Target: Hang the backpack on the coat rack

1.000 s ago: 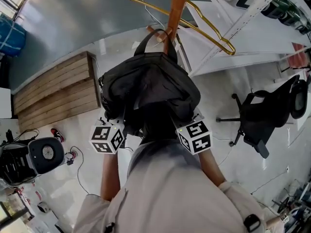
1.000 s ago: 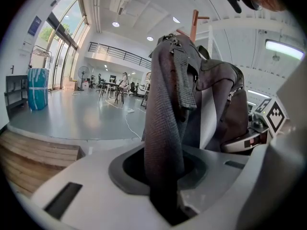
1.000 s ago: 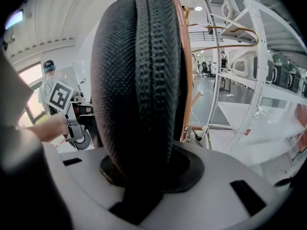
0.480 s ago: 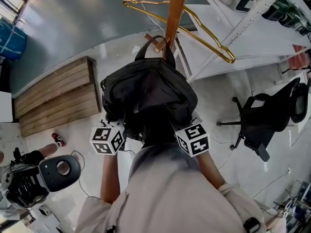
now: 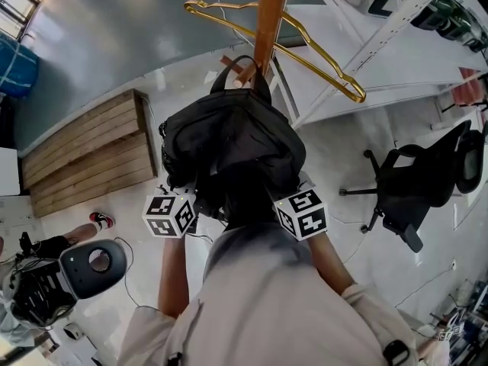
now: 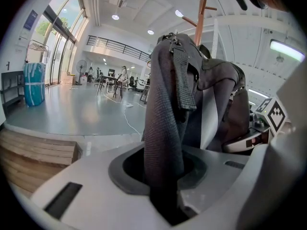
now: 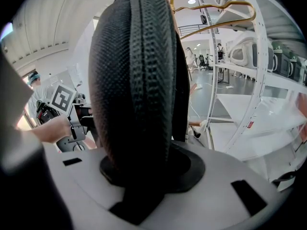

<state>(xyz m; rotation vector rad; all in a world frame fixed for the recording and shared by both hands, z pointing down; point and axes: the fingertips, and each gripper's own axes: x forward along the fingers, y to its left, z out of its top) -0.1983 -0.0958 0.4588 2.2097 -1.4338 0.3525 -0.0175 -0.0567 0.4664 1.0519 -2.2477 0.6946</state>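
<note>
A black backpack (image 5: pixel 229 143) is held up against the orange wooden coat rack pole (image 5: pixel 268 17). Its top handle loop (image 5: pixel 226 73) lies around a short peg (image 5: pixel 242 70); I cannot tell whether it rests on the peg. My left gripper (image 5: pixel 191 197) is under the bag's left side, shut on a grey shoulder strap (image 6: pixel 165 123). My right gripper (image 5: pixel 284 189) is under the right side, shut on a padded black strap (image 7: pixel 136 90). The bag hides both sets of fingertips in the head view. In the left gripper view the rack's top (image 6: pixel 200 13) rises behind the bag.
A gold wire hanger (image 5: pixel 305 44) hangs on the rack above the bag. White shelving (image 5: pixel 381 36) stands to the right, with a black office chair (image 5: pixel 423 178) beyond it. A wooden pallet (image 5: pixel 88 151) lies on the left, and a person's leg with a red shoe (image 5: pixel 99 219) shows there.
The backpack and both grippers have shifted slightly closer to the pole, and the handle loop has come down around the peg. A person's leg has come into view at lower left.
</note>
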